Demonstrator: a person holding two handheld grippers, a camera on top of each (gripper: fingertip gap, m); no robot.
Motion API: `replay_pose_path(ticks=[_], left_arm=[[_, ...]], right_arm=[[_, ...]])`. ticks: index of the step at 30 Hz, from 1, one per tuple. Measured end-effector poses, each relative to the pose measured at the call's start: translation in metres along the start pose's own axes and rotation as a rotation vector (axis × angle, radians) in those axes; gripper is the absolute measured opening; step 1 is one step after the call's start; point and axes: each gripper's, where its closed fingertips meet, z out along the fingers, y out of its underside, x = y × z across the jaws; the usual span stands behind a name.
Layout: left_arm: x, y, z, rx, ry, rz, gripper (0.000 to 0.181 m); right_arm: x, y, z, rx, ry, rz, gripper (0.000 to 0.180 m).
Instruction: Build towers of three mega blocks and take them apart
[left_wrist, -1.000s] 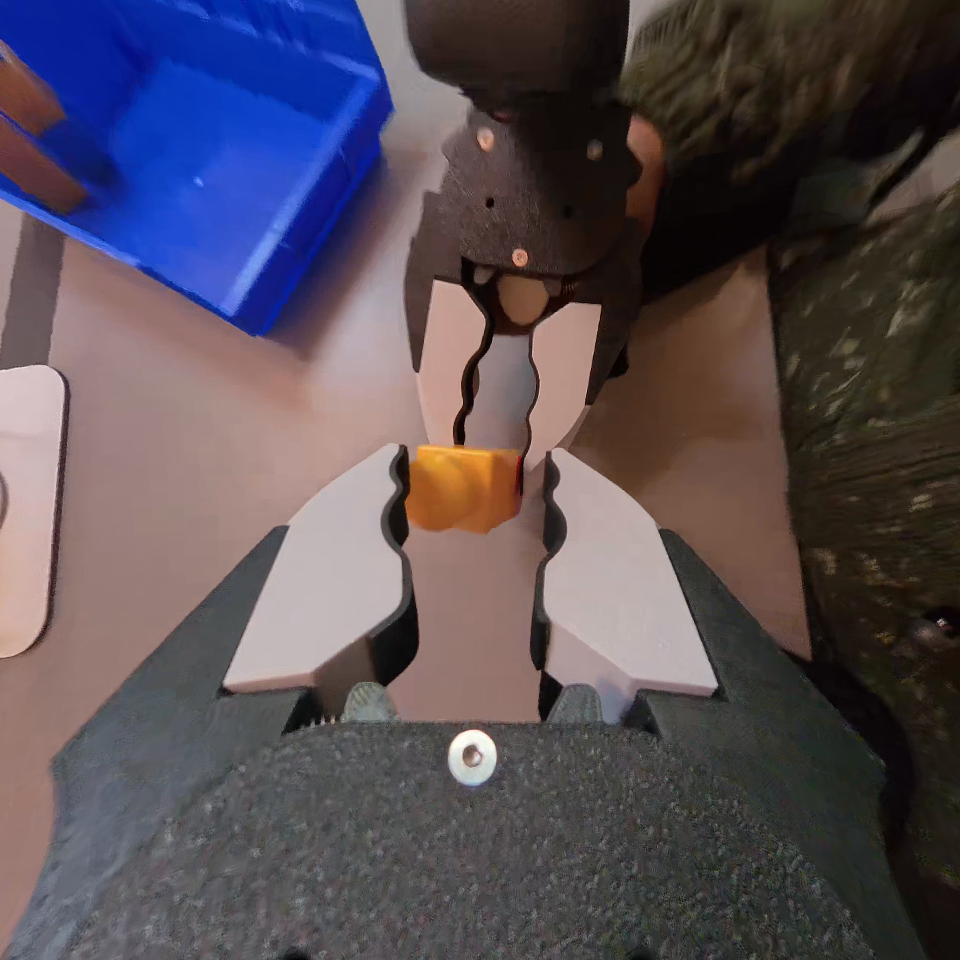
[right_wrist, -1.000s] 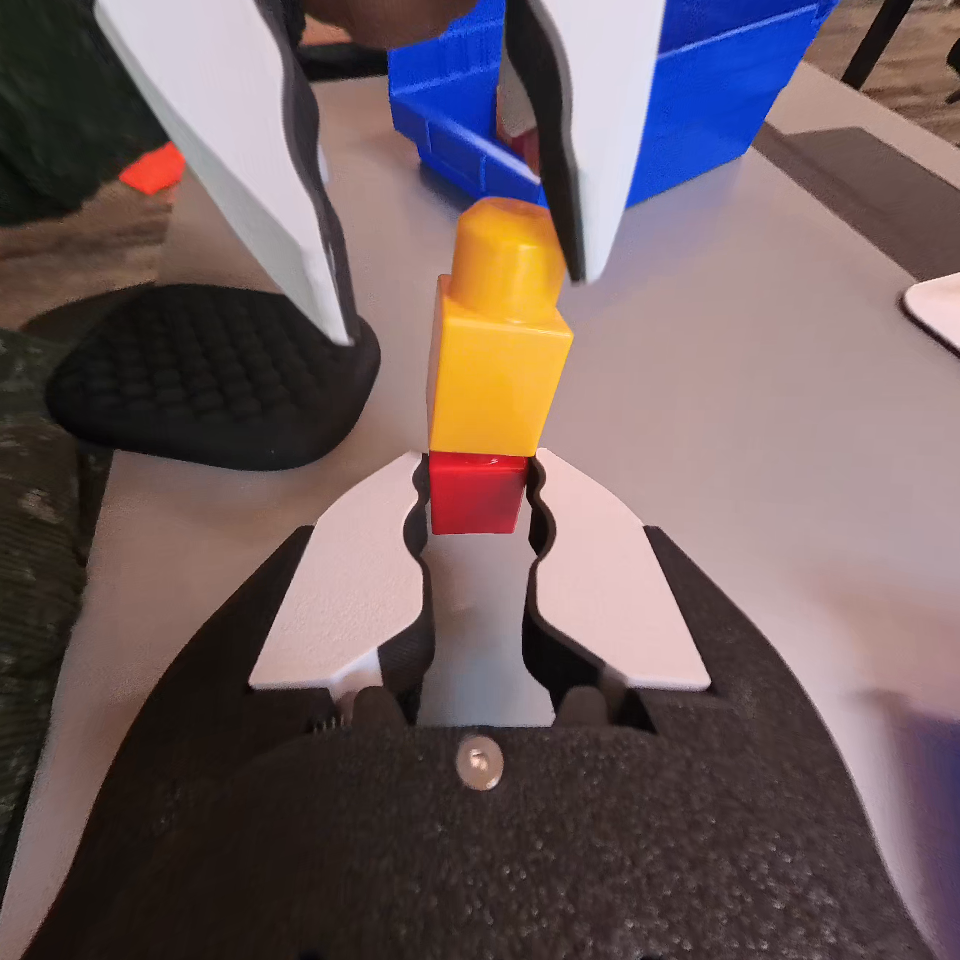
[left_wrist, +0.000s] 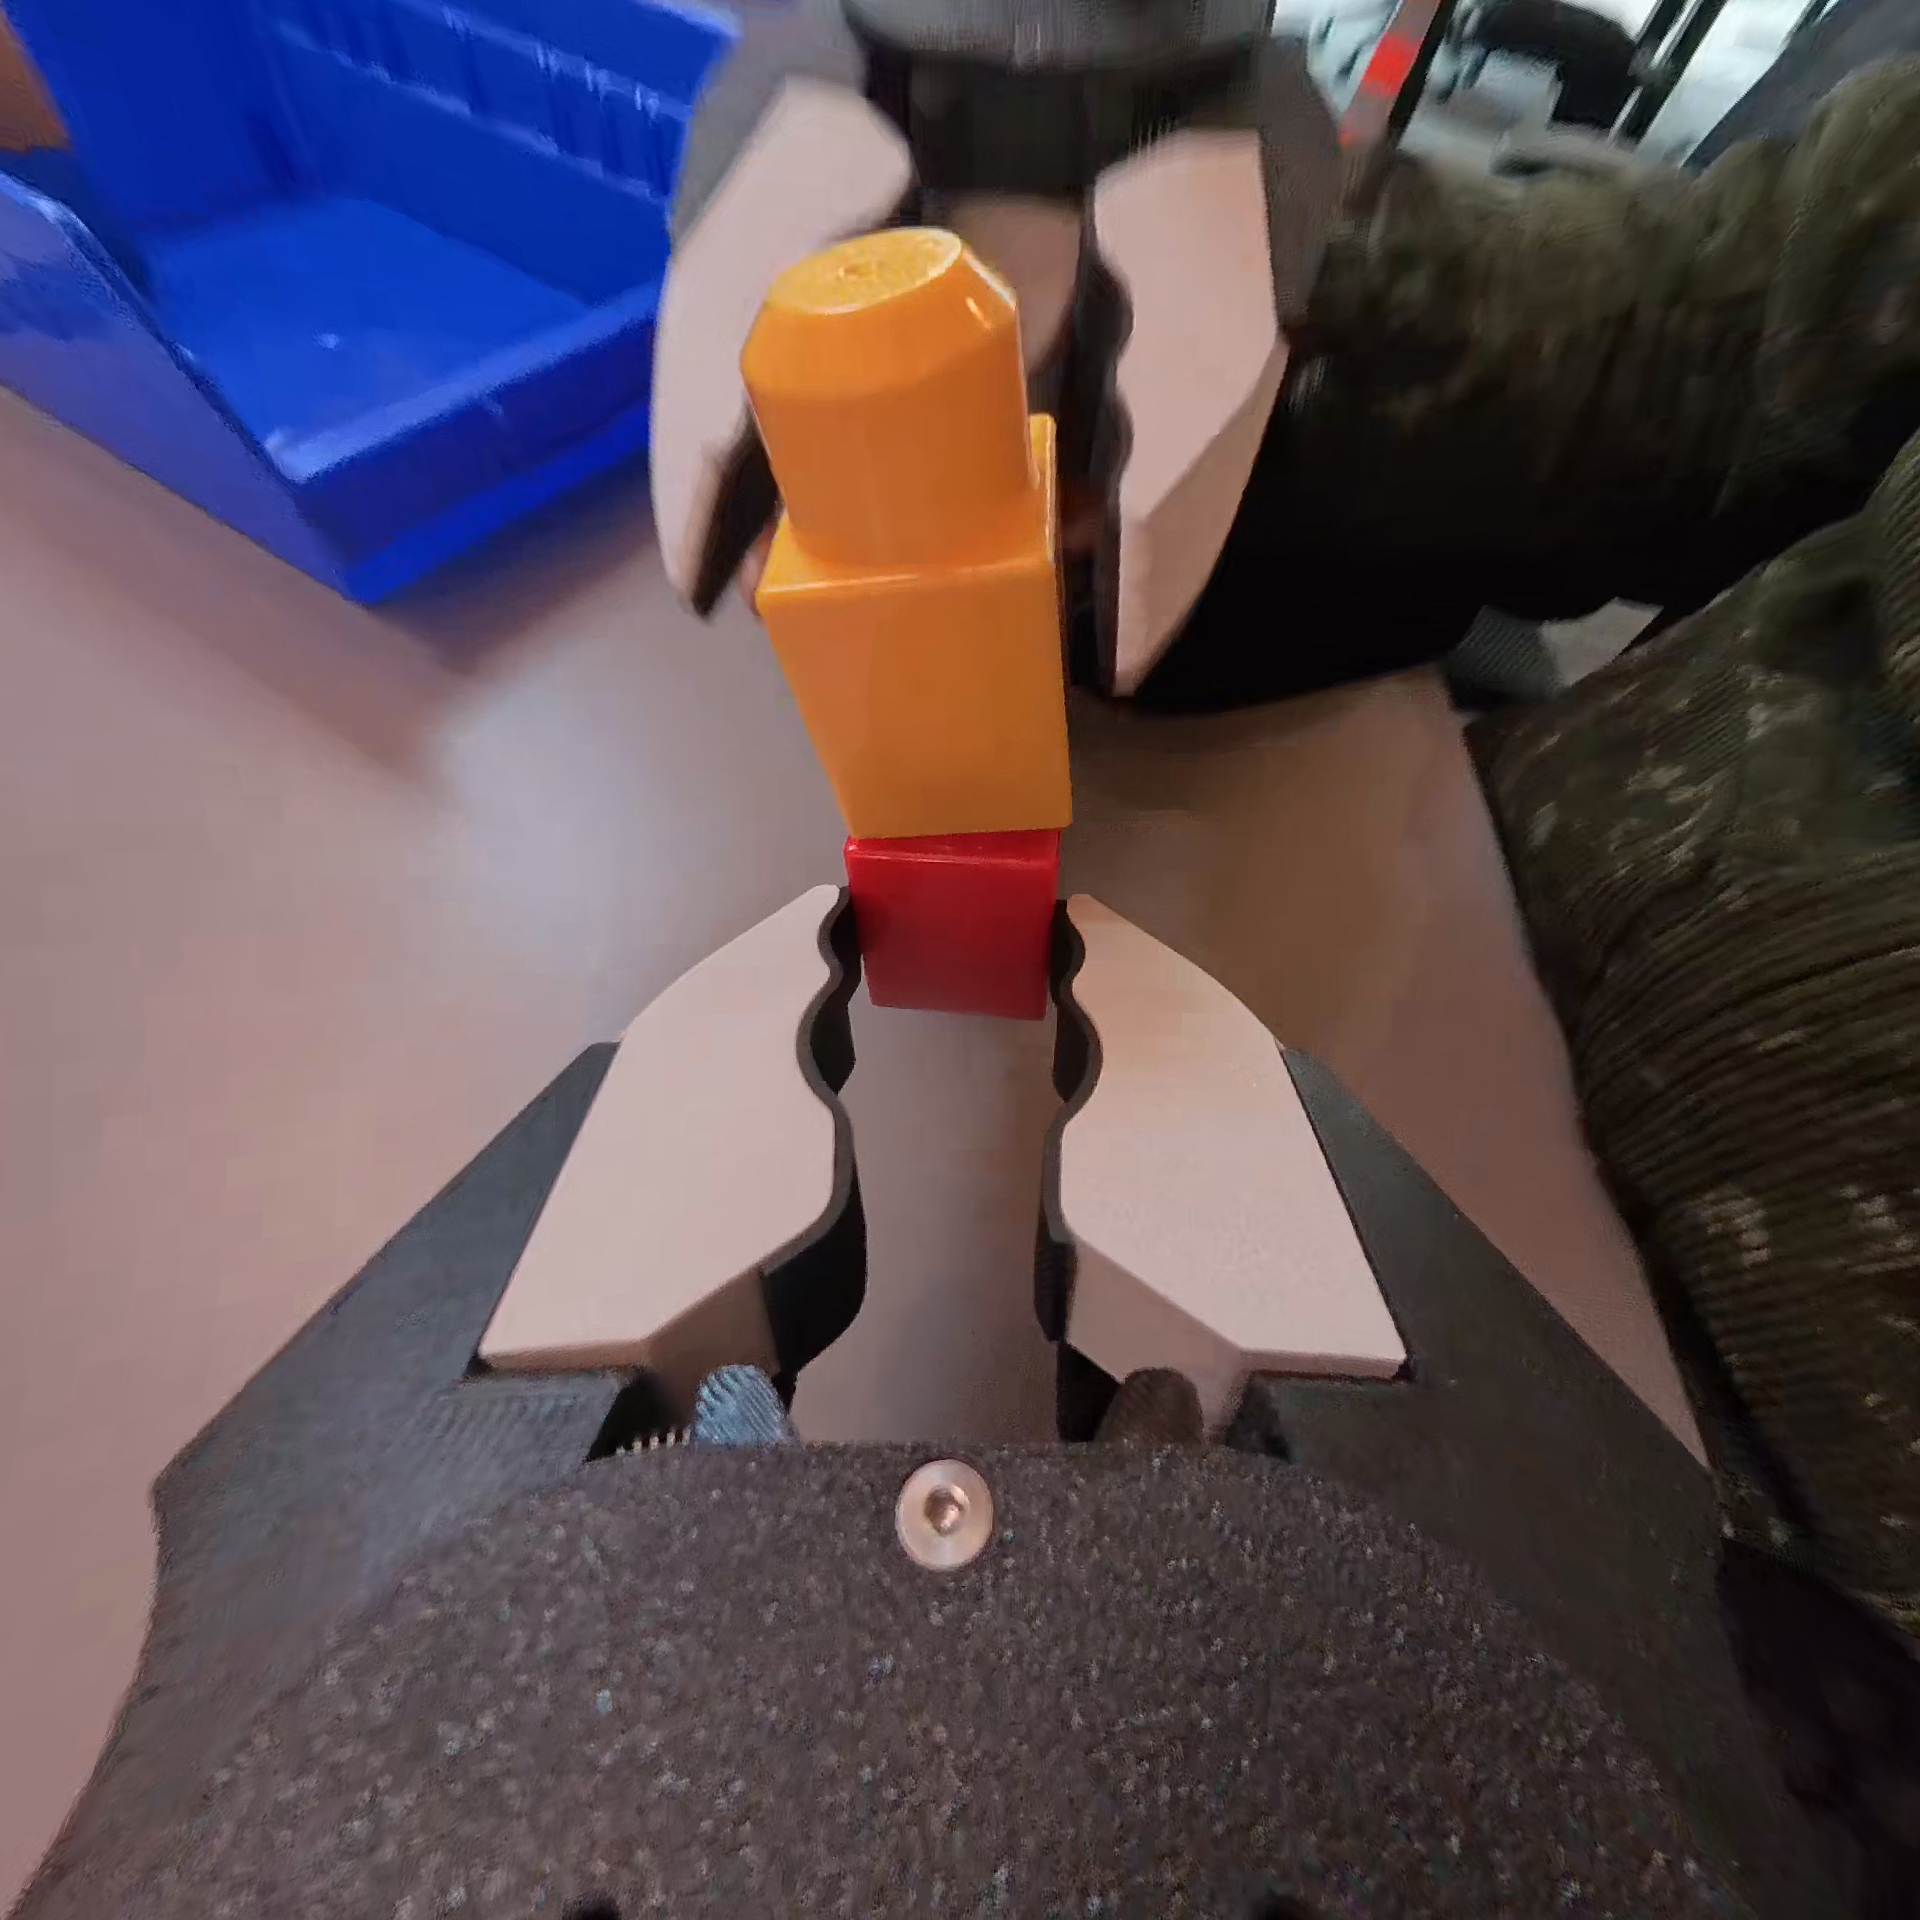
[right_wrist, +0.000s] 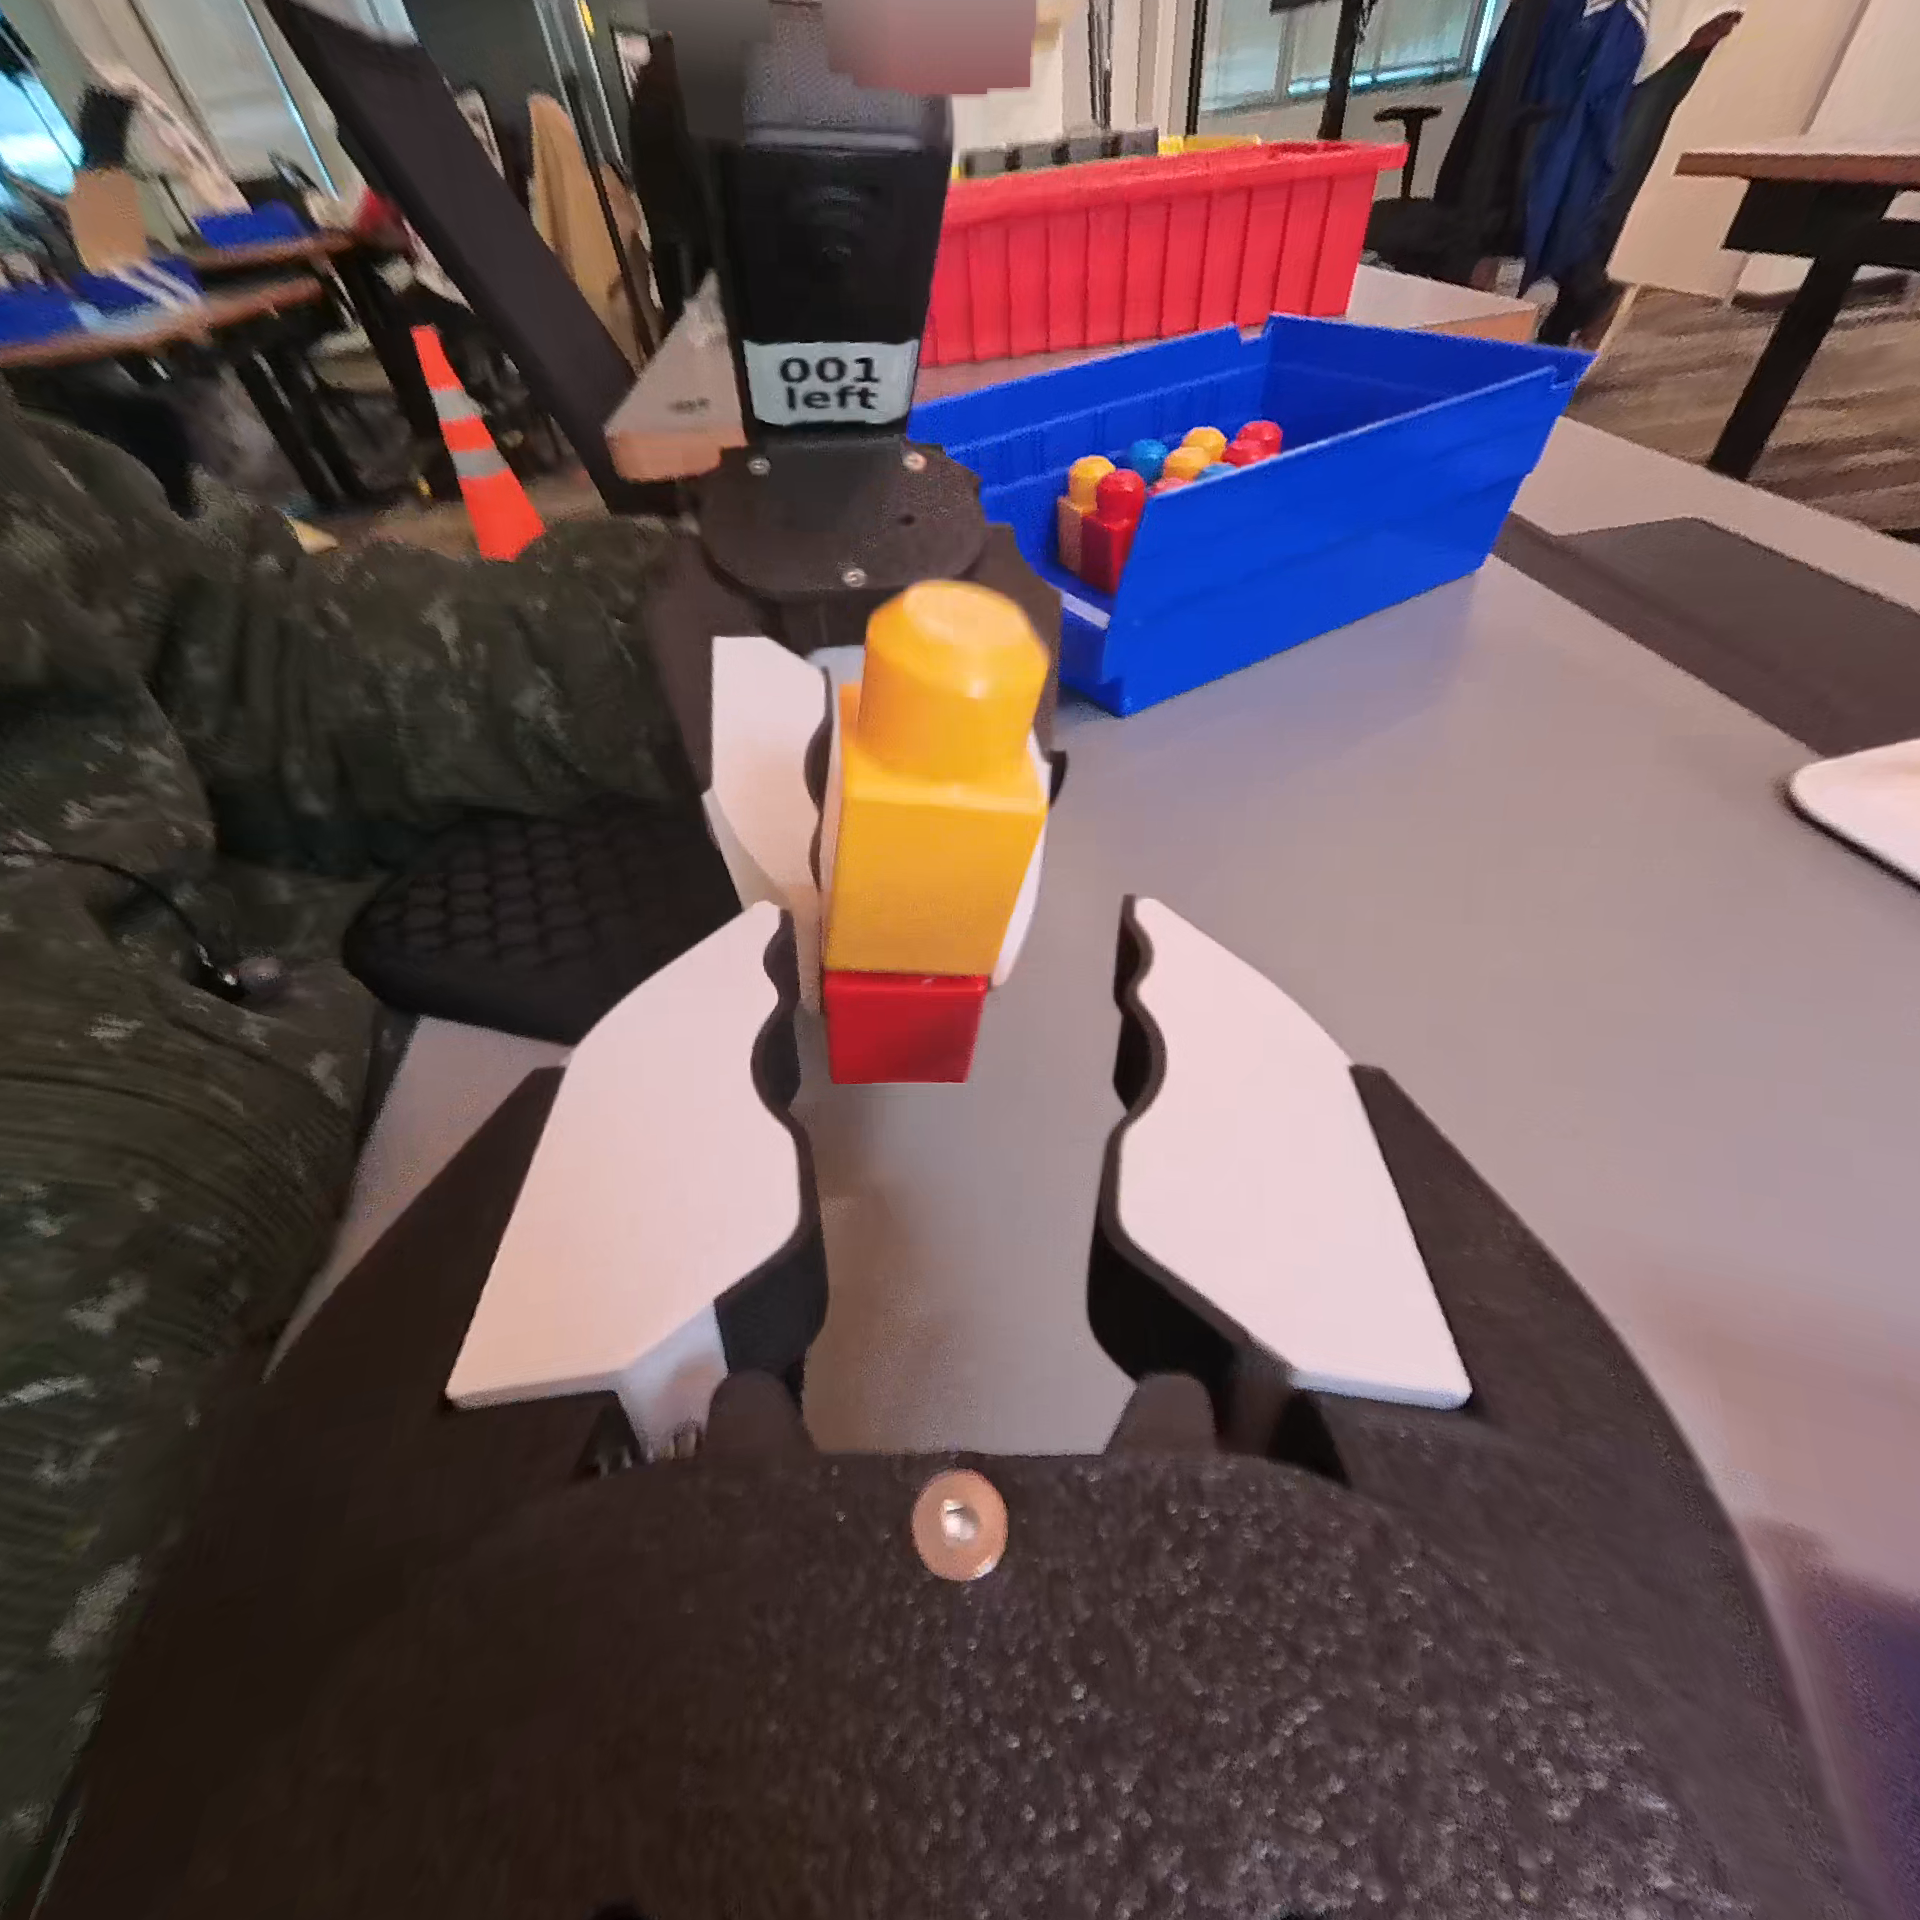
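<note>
Left claw (left_wrist: 951, 940) clenched on red block (left_wrist: 951, 930), yellow block (left_wrist: 920, 686) stacked atop. Right claw (right_wrist: 951, 966) released, straddling the stack. Risk: tilted 2-block stack toppling off its narrow grip.

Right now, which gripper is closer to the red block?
Left. The left gripper is shut on the red block; the right gripper is open, with the block near its left fingertip.

Glossy plastic blocks (left_wrist: 914, 665), matt table (right_wrist: 1455, 935)
</note>
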Motion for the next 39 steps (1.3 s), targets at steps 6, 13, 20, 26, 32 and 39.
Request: replay_pose_path(ticks=[6, 13, 20, 26, 32, 39], left_arm=[[-0.004, 0.018, 0.013, -0.156, -0.075, 0.051, 0.035], [-0.005, 0.008, 0.004, -0.084, -0.084, 0.036, 0.034], [-0.006, -0.004, -0.005, 0.004, -0.056, -0.064, 0.034], [0.001, -0.005, -0.004, 0.007, -0.016, -0.059, 0.034], [0.002, -0.002, -0.003, -0.01, -0.016, -0.056, 0.034], [-0.005, -0.007, -0.007, 0.029, -0.063, -0.062, 0.034]], right_arm=[[0.001, 0.011, -0.002, -0.181, -0.035, -0.057, 0.048], [-0.003, 0.0, 0.001, -0.072, -0.015, -0.081, 0.037], [0.001, -0.006, -0.002, -0.01, 0.036, -0.102, 0.036], [-0.006, -0.005, -0.002, 0.002, -0.023, -0.096, 0.036], [-0.008, -0.001, -0.002, -0.01, -0.041, -0.067, 0.036], [-0.002, 0.006, -0.005, -0.009, -0.046, 0.047, 0.036]])
